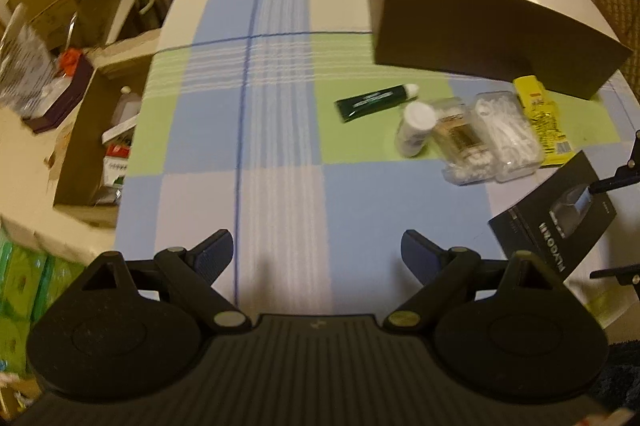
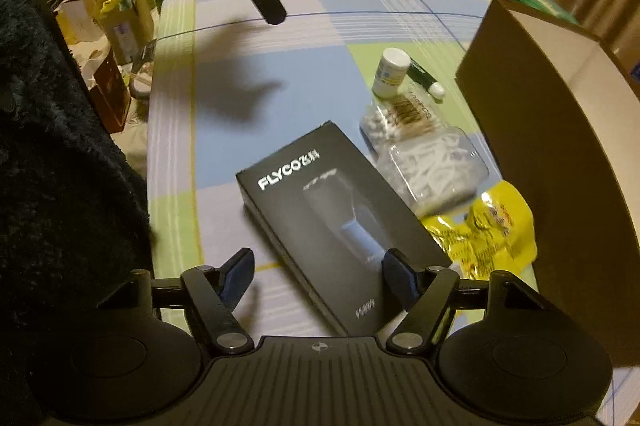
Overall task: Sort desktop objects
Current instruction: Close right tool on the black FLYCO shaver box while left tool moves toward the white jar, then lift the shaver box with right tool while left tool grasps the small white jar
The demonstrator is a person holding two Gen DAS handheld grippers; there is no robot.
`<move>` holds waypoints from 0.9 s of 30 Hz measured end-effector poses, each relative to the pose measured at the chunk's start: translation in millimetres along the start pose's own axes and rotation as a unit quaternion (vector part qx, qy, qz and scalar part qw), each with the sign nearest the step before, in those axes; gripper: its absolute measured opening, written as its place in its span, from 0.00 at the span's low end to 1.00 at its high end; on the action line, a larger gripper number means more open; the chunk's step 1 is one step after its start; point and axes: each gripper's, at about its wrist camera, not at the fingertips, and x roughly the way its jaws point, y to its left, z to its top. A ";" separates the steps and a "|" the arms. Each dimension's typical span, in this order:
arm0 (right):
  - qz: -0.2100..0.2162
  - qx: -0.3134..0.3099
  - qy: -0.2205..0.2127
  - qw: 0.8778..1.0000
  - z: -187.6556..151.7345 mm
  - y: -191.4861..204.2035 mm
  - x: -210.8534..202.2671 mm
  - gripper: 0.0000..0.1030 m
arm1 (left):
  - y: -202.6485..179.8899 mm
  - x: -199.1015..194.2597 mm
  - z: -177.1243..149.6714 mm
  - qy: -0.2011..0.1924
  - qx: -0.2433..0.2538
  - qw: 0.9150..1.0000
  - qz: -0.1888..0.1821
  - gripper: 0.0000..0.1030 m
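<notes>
Grippers both tilted steeply down over the checked tablecloth (image 1: 276, 130)

Right gripper (image 2: 318, 276) straddles the near end of one black FLYCO shaver box (image 2: 332, 210), jaws apart, not pinching it. Left gripper (image 1: 317, 252) is released, over bare cloth. Beside the shaver box: one white bottle (image 2: 390, 72), two clear tubs, one yellow packet (image 2: 496, 226)

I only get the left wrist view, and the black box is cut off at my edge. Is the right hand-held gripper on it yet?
Observer: Not gripping. The right hand-held gripper straddles the near end of the black box, jaws open.
Operator: Anything crowding the box?
Observer: A yellow packet lies beside its right edge, between it and the cardboard box.
Operator: And my own gripper?
Observer: The left hand-held gripper hangs above the table, its shadow on the cloth.
</notes>
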 end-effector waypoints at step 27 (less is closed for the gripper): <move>0.006 0.103 0.060 0.993 -14.1 -6.2 18.2 0.75 | 7.0 0.2 -14.1 0.006 -0.026 1.000 -0.001 0.86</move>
